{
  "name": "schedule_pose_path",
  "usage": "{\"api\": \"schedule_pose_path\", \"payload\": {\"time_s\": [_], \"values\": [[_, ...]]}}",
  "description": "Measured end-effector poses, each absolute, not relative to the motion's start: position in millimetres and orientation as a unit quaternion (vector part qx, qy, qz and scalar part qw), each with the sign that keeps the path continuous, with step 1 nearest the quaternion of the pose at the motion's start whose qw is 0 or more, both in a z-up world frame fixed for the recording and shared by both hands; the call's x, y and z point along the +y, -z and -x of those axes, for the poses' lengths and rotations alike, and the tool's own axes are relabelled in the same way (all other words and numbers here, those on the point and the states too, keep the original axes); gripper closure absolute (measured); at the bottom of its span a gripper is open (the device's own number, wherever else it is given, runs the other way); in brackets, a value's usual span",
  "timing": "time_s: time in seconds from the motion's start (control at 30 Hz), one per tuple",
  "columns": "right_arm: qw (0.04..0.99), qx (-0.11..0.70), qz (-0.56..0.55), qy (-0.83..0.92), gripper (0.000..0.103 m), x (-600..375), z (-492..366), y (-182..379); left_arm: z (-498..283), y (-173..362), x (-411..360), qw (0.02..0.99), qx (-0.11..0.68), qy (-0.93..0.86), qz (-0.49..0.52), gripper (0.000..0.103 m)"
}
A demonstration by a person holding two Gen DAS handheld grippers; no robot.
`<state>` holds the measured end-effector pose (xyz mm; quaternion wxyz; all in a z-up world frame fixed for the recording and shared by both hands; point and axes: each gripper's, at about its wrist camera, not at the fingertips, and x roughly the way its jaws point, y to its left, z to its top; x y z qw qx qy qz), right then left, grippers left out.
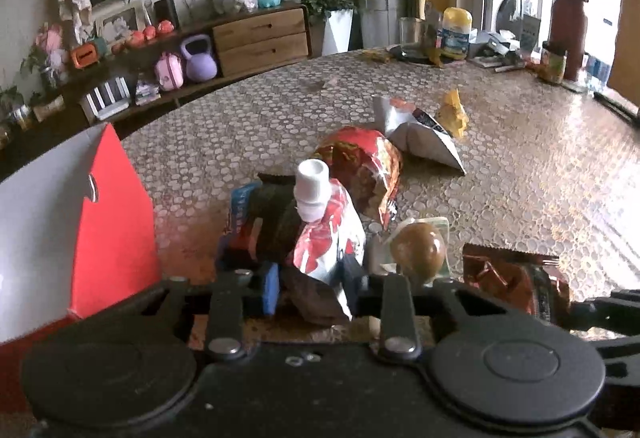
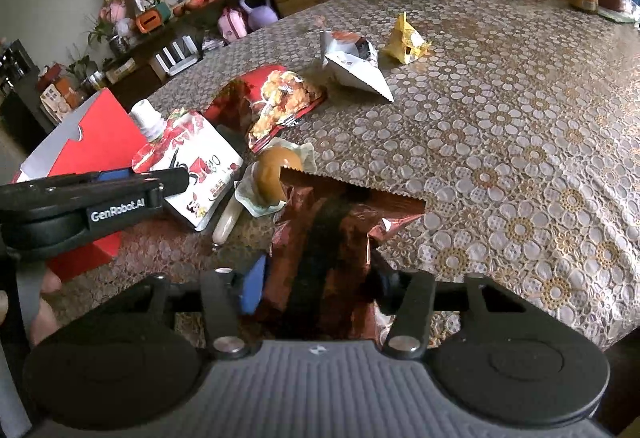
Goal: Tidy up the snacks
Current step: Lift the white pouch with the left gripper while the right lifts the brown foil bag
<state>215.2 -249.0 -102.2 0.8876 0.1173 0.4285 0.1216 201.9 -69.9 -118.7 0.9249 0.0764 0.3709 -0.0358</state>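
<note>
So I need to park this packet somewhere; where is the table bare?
Bare cloth lies right of the copper packet and beyond the white packet, toward the yellow one. Crowded: red box, pouch, wrapped egg.

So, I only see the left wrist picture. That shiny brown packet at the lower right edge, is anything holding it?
Observer: Yes. The right gripper is shut on the brown packet, gripping its near end.
Operator: And the pale bit squeezed between my pouch and the brown ball?
Observer: That is a pale sausage, lying flat beside the pouch and the wrapped brown ball.
Operator: Does my gripper carry any lettering?
Observer: The left gripper, shut on the pouch, reads "GenRobot.AI" on its side.
</note>
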Motion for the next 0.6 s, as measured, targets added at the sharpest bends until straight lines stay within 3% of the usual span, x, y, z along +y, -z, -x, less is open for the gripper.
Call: {"api": "schedule_pose_path", "payload": {"time_s": [0.6], "values": [[0.902, 0.394, -0.088, -0.153, 0.062, -241, -176, 60, -136, 91, -36, 0.917, 0.388, 0.086, -0.033, 0.08]]}}
